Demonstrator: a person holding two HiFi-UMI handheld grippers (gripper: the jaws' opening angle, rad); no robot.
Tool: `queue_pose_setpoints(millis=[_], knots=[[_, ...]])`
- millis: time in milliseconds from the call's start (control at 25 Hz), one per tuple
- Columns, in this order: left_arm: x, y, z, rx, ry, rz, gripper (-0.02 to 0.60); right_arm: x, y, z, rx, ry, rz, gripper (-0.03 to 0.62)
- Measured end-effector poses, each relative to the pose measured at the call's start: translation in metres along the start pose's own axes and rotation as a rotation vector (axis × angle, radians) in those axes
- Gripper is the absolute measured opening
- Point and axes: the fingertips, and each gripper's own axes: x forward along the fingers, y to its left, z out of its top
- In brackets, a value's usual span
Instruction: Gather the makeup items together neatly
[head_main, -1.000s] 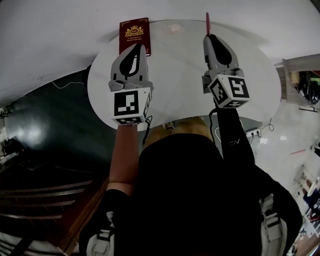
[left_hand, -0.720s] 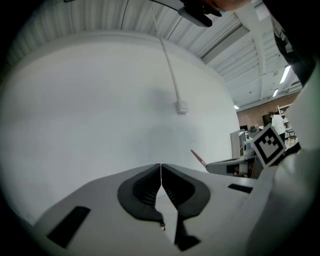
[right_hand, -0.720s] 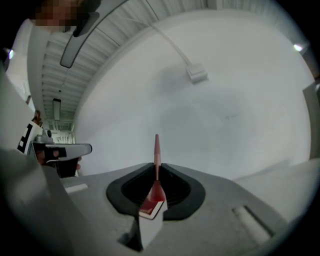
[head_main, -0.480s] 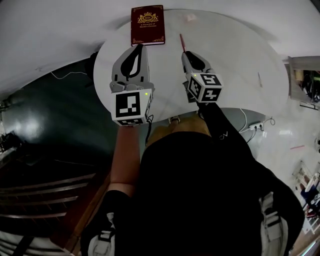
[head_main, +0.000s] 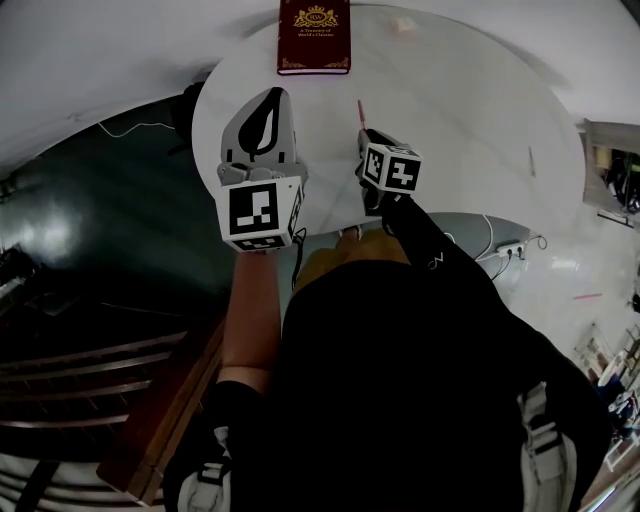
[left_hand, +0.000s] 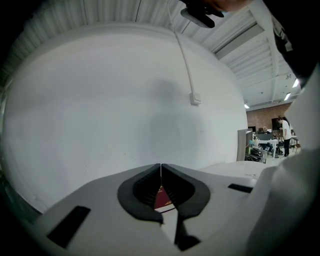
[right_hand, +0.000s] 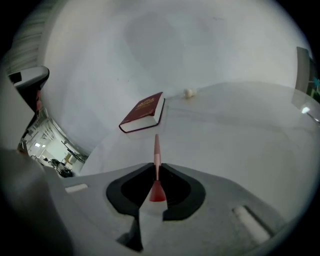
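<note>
Your right gripper (head_main: 365, 138) is clamped on the thick end of a red pencil (right_hand: 156, 150). The pencil's long axis runs straight out ahead of the jaws, tip toward the book (head_main: 314, 35) at the far edge of the table (head_main: 470, 110). Whether the tip touches the tabletop cannot be told. Your left gripper (head_main: 271, 95) is closed on nothing, just left of the pencil. A small pale lump (head_main: 402, 23) lies right of the book. A thin dark stick (head_main: 531, 160), probably another makeup item, lies well apart to the right, nearer your right hand.
</note>
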Motion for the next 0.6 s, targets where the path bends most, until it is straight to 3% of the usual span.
queue_pose_setpoints(millis=[320,600], knots=[[-0.002,0.002,-0.005,-0.009,0.006,0.003,0.011,0.004,-0.005,-0.025,0.061,0.092,-0.041,0.051],[-0.001,0.002,0.000,-0.010,-0.007,0.005,0.011,-0.002,-0.008,-0.015,0.049,0.061,-0.039,0.063]])
